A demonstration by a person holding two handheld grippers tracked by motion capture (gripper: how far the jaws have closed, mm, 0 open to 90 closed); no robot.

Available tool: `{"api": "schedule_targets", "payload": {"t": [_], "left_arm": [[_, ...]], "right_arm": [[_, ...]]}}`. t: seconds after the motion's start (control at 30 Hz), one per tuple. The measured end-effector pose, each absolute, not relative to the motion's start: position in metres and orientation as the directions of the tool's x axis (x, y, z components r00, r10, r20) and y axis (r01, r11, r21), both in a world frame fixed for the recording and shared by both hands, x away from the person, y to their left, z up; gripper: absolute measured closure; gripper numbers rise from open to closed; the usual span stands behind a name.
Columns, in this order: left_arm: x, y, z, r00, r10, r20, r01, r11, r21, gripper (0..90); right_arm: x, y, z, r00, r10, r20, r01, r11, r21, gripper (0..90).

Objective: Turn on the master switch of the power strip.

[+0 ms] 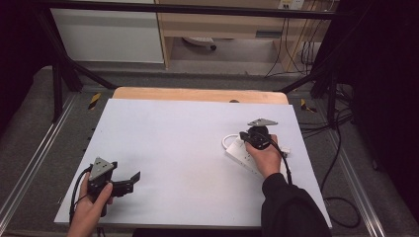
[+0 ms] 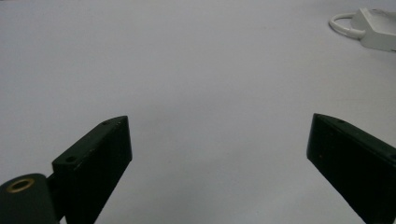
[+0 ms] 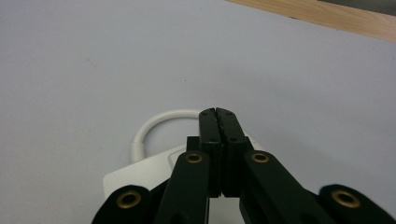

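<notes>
A white power strip (image 1: pixel 239 153) lies on the right side of the white table sheet (image 1: pixel 183 143), its white cable (image 1: pixel 227 141) curling off its far end. My right gripper (image 1: pixel 249 139) hovers over that end of the strip. In the right gripper view its jaws (image 3: pixel 218 113) are pressed shut with nothing between them, above the strip (image 3: pixel 140 175) and the cable loop (image 3: pixel 154 123). My left gripper (image 1: pixel 129 180) is at the near left, held low over bare sheet with its jaws (image 2: pixel 219 135) wide open. The strip (image 2: pixel 376 30) shows far off at upper right in the left gripper view.
A wooden table edge (image 1: pixel 197 94) runs along the far side of the sheet. Black frame bars and metal rails flank the table. Dark cables (image 1: pixel 341 163) lie on the floor to the right. A cabinet stands at the back.
</notes>
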State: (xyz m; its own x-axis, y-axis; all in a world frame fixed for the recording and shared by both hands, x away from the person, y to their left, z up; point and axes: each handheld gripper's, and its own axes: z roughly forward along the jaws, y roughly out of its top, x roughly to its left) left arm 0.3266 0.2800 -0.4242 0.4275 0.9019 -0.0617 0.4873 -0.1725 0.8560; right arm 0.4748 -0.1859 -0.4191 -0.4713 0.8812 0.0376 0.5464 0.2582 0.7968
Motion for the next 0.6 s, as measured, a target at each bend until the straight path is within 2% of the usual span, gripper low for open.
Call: {"api": "schedule_targets", "payload": {"t": [0.6], "left_arm": [[0.3264, 0.2801, -0.4242, 0.428, 0.902, -0.064, 0.488, -0.171, 0.856, 6.8]], "right_arm": [[0.4725, -0.1931, -0.4109, -0.463, 0.883, 0.076, 0.536, 0.21, 0.818, 85.0]]}}
